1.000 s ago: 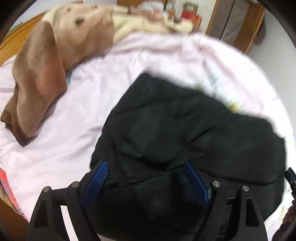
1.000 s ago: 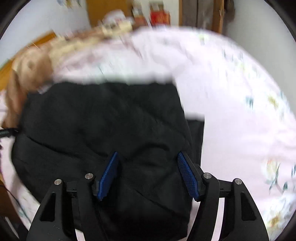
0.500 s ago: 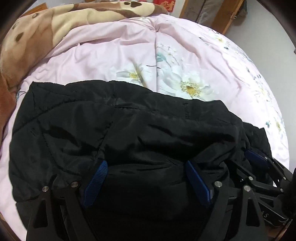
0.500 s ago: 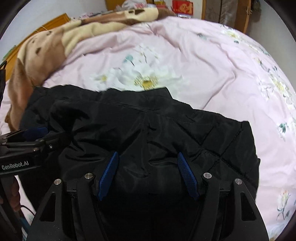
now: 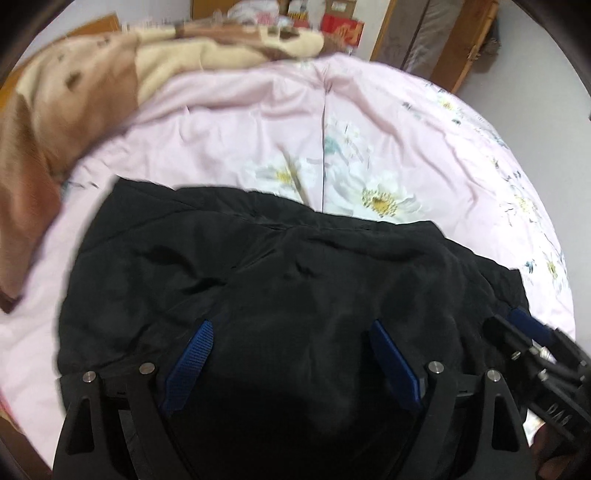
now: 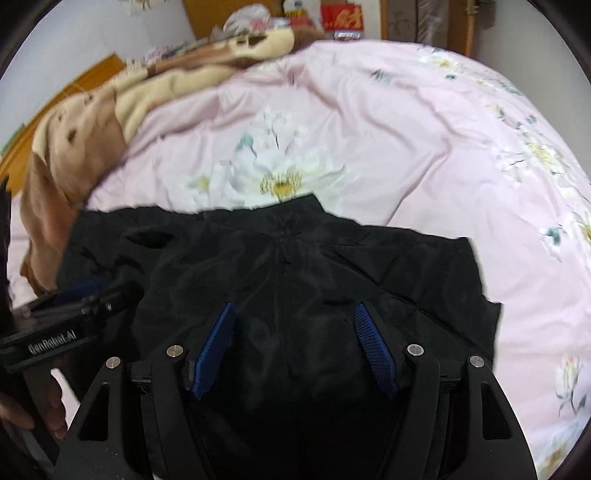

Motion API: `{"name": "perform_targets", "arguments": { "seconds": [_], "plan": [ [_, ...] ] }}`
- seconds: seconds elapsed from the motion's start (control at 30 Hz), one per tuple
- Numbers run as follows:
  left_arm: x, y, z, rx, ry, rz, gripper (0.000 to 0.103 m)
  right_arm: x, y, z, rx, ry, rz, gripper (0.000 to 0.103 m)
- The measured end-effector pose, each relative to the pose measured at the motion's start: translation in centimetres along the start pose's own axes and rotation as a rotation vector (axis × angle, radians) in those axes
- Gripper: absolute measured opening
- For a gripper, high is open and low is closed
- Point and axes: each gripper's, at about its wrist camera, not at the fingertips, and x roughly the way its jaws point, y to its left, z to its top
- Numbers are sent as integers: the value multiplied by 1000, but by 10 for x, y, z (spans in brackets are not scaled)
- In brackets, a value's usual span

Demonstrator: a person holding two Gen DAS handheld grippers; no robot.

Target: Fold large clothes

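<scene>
A black padded jacket point(image 5: 280, 273) lies folded into a bundle on the pink floral bedcover point(image 5: 258, 122); it also fills the lower right wrist view point(image 6: 295, 266). My left gripper point(image 5: 291, 328) is open, its blue pads spread over the near part of the jacket. My right gripper point(image 6: 295, 314) is open too, spread over the jacket's near edge. The right gripper shows at the right edge of the left wrist view point(image 5: 532, 332), and the left gripper at the left of the right wrist view point(image 6: 85, 291). Neither holds any cloth that I can see.
A brown and cream plush blanket point(image 5: 55, 110) is heaped along the bed's left and far side, also in the right wrist view point(image 6: 85, 122). Wooden furniture and red boxes point(image 5: 340, 26) stand beyond the bed. Pink bedcover point(image 6: 406, 129) stretches right of the jacket.
Both cameras have pulled back and tilted up a little, so more bedcover shows beyond the jacket. The jacket stays bundled in place and both grippers stay open.
</scene>
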Motion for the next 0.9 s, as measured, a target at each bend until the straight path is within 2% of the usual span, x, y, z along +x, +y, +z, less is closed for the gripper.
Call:
{"name": "perform_targets", "arguments": {
  "seconds": [0.1, 0.3, 0.57, 0.7, 0.9],
  "plan": [
    [-35, -4, -21, 27, -56, 26, 87, -35, 9, -16, -20, -61, -37, 69],
    [-93, -10, -69, 32, -142, 20, 87, -86, 32, -57, -77, -134, -77, 69],
    [-142, -25, -120, 77, -212, 84, 87, -135, 32, -106, -17, -200, -85, 69],
    [-165, -35, -139, 97, -262, 71, 87, -151, 26, -121, 0, -222, -98, 69],
    [-189, -39, -157, 63, -303, -15, 87, -173, 29, -138, 3, -258, -110, 69]
  ]
}}
